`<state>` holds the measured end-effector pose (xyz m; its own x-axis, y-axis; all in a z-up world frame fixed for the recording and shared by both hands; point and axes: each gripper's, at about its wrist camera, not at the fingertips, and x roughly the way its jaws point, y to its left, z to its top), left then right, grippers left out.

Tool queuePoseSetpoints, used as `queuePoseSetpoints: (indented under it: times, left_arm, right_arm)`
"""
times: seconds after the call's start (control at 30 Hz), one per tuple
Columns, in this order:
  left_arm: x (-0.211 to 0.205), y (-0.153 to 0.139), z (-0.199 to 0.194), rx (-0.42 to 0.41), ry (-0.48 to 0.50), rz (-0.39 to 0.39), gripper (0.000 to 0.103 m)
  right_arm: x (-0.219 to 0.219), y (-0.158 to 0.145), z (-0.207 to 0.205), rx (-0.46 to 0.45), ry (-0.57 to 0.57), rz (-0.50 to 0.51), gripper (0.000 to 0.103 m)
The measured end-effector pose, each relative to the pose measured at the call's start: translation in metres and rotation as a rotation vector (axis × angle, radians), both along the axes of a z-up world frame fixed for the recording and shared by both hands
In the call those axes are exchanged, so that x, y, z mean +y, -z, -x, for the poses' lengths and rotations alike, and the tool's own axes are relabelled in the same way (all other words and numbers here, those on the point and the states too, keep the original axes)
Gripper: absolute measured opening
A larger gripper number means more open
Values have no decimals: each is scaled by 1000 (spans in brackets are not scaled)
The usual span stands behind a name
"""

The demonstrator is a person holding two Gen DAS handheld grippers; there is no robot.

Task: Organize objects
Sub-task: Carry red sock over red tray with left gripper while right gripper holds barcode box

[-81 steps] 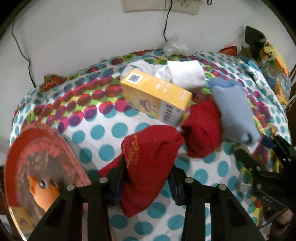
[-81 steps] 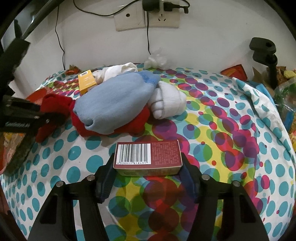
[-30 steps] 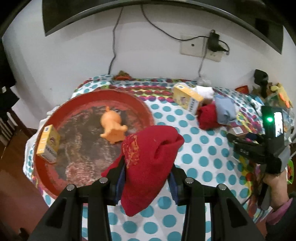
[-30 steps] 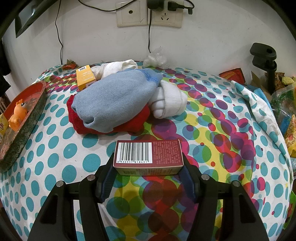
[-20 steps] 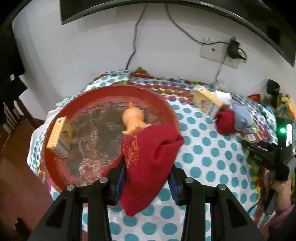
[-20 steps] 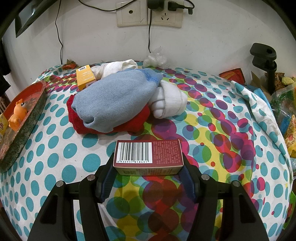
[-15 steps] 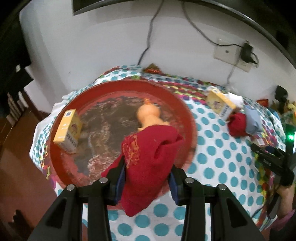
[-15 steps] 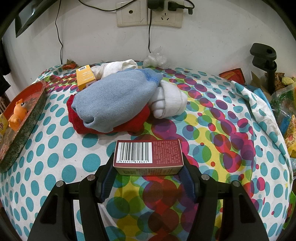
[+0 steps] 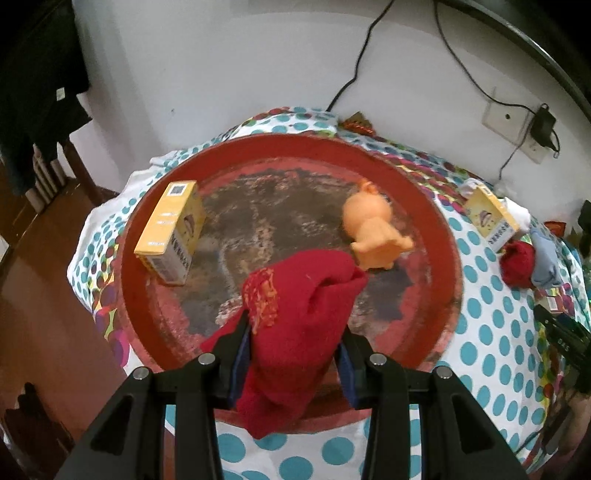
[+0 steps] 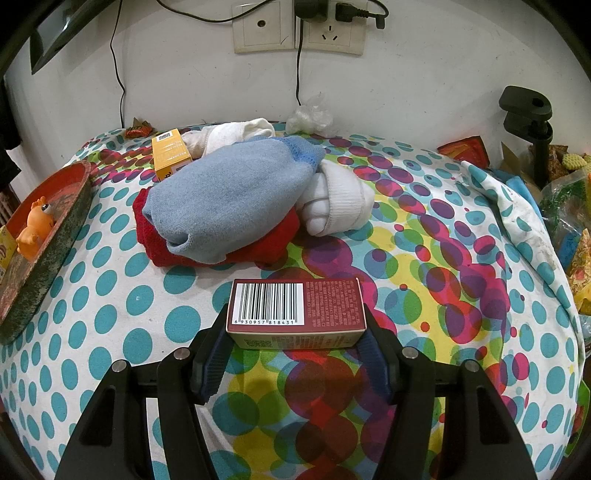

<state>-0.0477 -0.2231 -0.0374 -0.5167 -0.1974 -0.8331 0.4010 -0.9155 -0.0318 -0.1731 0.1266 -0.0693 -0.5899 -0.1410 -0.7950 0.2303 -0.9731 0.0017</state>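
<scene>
Nearest to me in the left wrist view, my left gripper (image 9: 293, 354) is clamped on a red sock (image 9: 295, 317), both blue pads pressed into the cloth, and its loose end droops below the jaws. The sock hangs over the near part of a round red tray (image 9: 436, 236) with a worn, dark floor. Inside the tray, an orange toy figure (image 9: 373, 229) lies toward the right and a yellow box (image 9: 171, 229) stands toward the left, well apart from each other. The tray sits on a spotted tablecloth (image 9: 491, 332). In the right wrist view, my right gripper (image 10: 295, 354) is closed on a dark red carton (image 10: 295, 310), barcode face up, squeezed at both short ends; I cannot tell whether the carton rests on the cloth or hangs just above it. Beyond it lies a pile of clothes: a pale blue sock (image 10: 229, 195) draped over a second red sock (image 10: 273, 240), with a rolled white sock (image 10: 336, 206) touching its right side. Behind the pile, a second yellow box (image 10: 170, 155) stands next to another white sock (image 10: 229, 136). Farthest back, wall sockets (image 10: 299, 27) with cables plugged in sit on the white wall.
</scene>
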Motion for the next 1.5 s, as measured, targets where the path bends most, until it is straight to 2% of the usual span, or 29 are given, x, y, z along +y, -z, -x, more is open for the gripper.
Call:
queuePoseSetpoints:
  times: [0.27,0.57,0.87,1.5]
  left_arm:
    - [-26,8,-1,-2,-59,-4,41]
    - [-43,18,1,-11,-74,-4,41]
    - [-61,17,5,-11,-102,9,41]
    - [-77,27,15,-41,-96,14,42]
  right_arm:
    - [1,0,1,0,0,-2,61]
    - [2,0,1,0,0,-2,61]
    - [2,0,1,0,0,-3,61]
    - [3,1,2,0,0,-5,62]
